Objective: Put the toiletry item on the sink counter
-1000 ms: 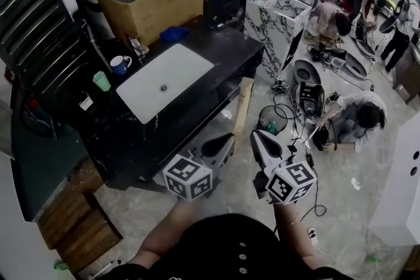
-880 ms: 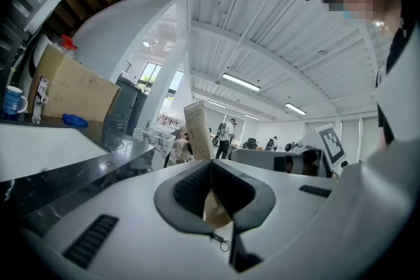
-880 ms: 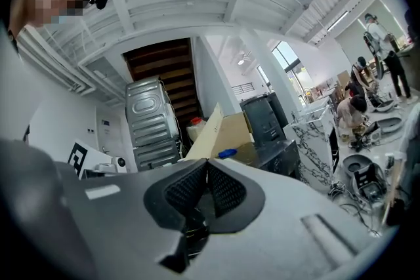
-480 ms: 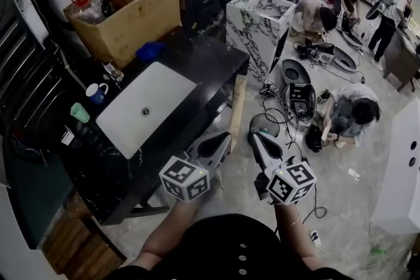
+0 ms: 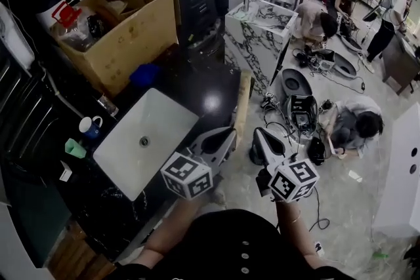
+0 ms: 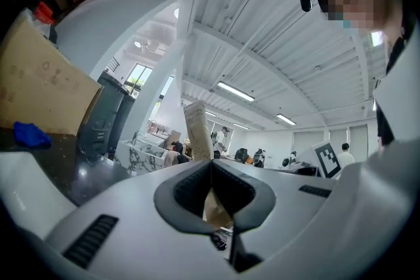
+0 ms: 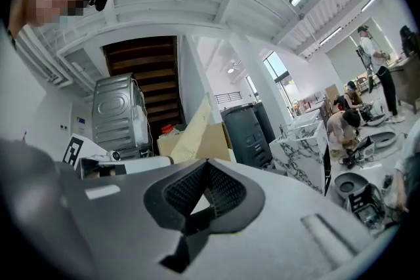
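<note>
1. The black stone surface (image 5: 190, 85) runs from the upper middle to the lower left of the head view.

2. A brown cardboard box (image 5: 134, 29) stands open at the far end of the surface. It holds a clear plastic bag and a red-topped bottle (image 5: 65, 12). The toiletry item appears to be among these contents. I cannot tell which one it is. None of it has been set on the bare surface.

3. A white rectangular sink basin (image 5: 157, 118) is sunk into the surface, nearer to me than the box.

4. My left claw (image 5: 226, 136) hangs at the front edge of the surface, just beside the near corner of the basin. In the left gripper view the left claw (image 6: 211, 164) is clenched, its pads meeting at the tip with nothing between them.

5. My right claw (image 5: 258, 136) is held beside the left one, over the floor. In the right gripper view the right claw (image 7: 208, 162) is also clenched and empty.

6. A crumpled blue cloth (image 5: 144, 74) lies on the surface between the box and the basin.

7. A blue mug (image 5: 90, 126) stands at the left side of the basin.

8. A small green cup (image 5: 74, 148) stands just beside the mug, nearer to me.
</note>
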### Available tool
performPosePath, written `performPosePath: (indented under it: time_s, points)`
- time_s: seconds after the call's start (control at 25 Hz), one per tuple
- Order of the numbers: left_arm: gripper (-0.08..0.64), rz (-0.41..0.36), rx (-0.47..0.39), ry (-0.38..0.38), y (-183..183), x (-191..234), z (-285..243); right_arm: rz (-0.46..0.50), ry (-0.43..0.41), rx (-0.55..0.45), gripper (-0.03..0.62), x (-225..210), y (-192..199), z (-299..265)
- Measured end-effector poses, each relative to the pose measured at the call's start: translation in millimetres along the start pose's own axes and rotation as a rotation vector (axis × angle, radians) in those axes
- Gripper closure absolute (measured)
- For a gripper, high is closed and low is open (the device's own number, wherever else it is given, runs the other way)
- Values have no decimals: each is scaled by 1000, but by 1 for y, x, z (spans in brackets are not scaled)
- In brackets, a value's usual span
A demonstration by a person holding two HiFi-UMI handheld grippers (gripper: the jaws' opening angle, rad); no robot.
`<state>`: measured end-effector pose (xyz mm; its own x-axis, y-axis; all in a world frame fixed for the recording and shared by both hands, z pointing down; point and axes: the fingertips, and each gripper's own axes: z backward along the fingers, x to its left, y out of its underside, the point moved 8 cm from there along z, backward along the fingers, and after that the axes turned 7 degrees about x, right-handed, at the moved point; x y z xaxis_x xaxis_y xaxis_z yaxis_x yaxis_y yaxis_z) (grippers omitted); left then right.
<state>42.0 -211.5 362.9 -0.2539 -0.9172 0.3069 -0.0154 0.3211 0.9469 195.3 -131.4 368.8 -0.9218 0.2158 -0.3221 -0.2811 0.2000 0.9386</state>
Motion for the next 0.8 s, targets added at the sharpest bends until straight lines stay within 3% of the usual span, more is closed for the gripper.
performPosePath:
  time_s: [0.4,0.8]
  points:
    - [548,26,1,24,-31,74,-34,12,3,8,589,-24,-21,-78]
    - [548,60,60,-1,-16,106,-46,-24,-2,54,589,-39,-12,-109]
